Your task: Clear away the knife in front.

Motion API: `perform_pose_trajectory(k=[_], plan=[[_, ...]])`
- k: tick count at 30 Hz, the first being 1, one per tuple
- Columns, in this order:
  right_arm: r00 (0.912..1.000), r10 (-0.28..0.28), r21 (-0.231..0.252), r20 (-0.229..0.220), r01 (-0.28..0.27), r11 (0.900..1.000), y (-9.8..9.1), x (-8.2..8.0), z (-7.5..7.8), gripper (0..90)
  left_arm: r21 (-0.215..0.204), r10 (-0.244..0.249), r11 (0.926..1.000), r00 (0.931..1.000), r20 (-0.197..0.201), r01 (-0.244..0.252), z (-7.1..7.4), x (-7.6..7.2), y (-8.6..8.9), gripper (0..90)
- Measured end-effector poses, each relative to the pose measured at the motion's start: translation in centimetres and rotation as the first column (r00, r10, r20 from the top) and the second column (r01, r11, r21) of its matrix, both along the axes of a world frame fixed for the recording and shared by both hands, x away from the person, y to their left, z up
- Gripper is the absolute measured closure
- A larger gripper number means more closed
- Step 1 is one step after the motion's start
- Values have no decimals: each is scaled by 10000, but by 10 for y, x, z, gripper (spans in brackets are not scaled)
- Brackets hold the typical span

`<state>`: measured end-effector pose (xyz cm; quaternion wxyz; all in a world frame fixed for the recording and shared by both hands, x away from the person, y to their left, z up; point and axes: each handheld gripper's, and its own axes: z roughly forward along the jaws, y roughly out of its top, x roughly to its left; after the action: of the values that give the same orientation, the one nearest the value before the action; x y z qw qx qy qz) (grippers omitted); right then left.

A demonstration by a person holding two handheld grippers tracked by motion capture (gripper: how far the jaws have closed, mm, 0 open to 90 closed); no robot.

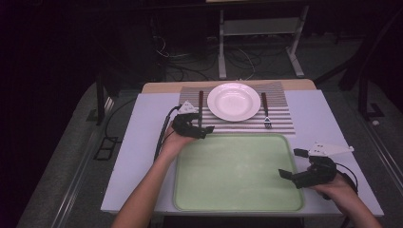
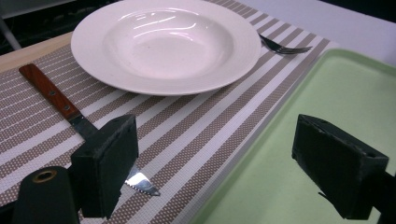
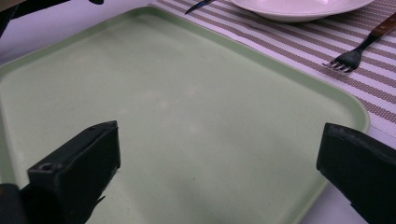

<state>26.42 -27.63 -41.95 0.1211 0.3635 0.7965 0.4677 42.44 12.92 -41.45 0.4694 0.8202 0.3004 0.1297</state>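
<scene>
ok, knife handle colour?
Reddish-brown wood knife handle, clearest in the left gripper view.

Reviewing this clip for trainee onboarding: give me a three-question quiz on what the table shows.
1. True or false: the fork lies on the tray.
2. Which piece of cutlery lies nearest the left tongs? A fork, B knife, C spoon.
3. What stands between knife and fork on the mat?

Key: 1 false, it lies on the mat. 2 B. 3 the plate.
</scene>
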Motion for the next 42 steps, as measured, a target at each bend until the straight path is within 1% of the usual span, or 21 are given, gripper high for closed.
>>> perform_pose_trajectory(k=[4, 10, 15, 21, 22, 24, 25, 26, 27, 28, 29, 30, 33, 34, 35, 36, 37, 38, 40, 41, 42], plan=[[10000, 8, 2, 4, -8, 10000, 0, 0, 0, 0, 147, 155, 9998, 9999, -62, -155, -1, 5, 2, 165], [10000, 16, 11, 15, -16, 10000, 0, 0, 0, 0, 182, 151, 9997, 9999, -6, -151, -2, 14, 0, 192], [10000, -24, -2, 33, 24, 10000, 0, 0, 0, 0, 336, 41, 9994, 10000, -48, -40, -6, 22, -2, 244], [10000, -19, -1, 0, 19, 10000, 0, 0, 0, 0, 324, 145, 9994, 9998, -95, -142, -7, 33, -2, 299], [10000, -3, -8, -2, 3, 10000, 1, 0, -1, 0, 486, 287, 9984, 9995, -132, -280, -7, 37, -3, 325], [10000, 2, -16, -16, -2, 10000, 1, 0, -1, 0, 496, 325, 9983, 9993, -173, -316, -7, 39, -3, 345], [10000, 28, -47, -7, -28, 10000, 1, 0, -1, 0, 585, 403, 9975, 9990, -197, -390, -7, 44, -2, 379], [10000, 28, -47, -7, -28, 10000, 1, 0, -1, 0, 585, 403, 9975, 9990, -197, -390, -7, 44, -2, 415], [10000, 37, -44, -8, -37, 10000, 1, 0, -1, 0, 559, 435, 9975, 9988, -206, -423, -7, 46, -2, 415], [10000, 46, -38, -5, -46, 10000, 1, 0, -1, 0, 516, 487, 9976, 9985, -265, -473, -8, 48, -2, 469], [10000, 46, -38, -5, -46, 10000, 1, 0, -1, 0, 619, 534, 9968, 9980, -333, -513, -9, 50, -2, 469], [10000, 46, -26, 14, -46, 10000, 1, 1, -1, 0, 673, 632, 9959, 9973, -371, -606, -11, 55, -1, 523], [10000, 32, -30, 8, -32, 10000, 1, 1, -1, 0, 750, 658, 9952, 9968, -446, -624, -13, 59, 1, 573], [10000, 26, -11, -8, -26, 10000, 1, 1, -1, 0, 826, 759, 9940, 9961, -450, -720, -15, 62, 1, 627], [10000, 26, -11, -8, -26, 10000, 1, 1, -1, 0, 868, 776, 9935, 9959, -454, -735, -15, 63, 1, 627], [10000, 19, -9, 0, -19, 10000, 1, 1, -2, 0, 885, 794, 9932, 9960, -407, -755, -17, 64, 1, 684], [10000, 19, -9, 0, -19, 10000, 1, 1, -2, 0, 944, 859, 9921, 9957, -340, -824, -18, 66, 1, 684], [10000, 5, -16, 14, -5, 10000, 1, 1, -2, 0, 934, 937, 9916, 9949, -378, -898, -20, 67, 1, 736], [10000, 13, -7, -1, -13, 10000, 1, 1, -1, 0, 898, 945, 9920, 9938, -593, -890, -23, 71, 0, 751], [10000, 32, 48, -6, -32, 10000, 1, 1, -1, 0, 990, 915, 9914, 9939, -619, -851, -24, 72, 0, 801], [10000, 41, 72, -12, -41, 10000, 1, 1, -1, 0, 1126, 878, 9905, 9937, -702, -795, -25, 75, -4, 824]])
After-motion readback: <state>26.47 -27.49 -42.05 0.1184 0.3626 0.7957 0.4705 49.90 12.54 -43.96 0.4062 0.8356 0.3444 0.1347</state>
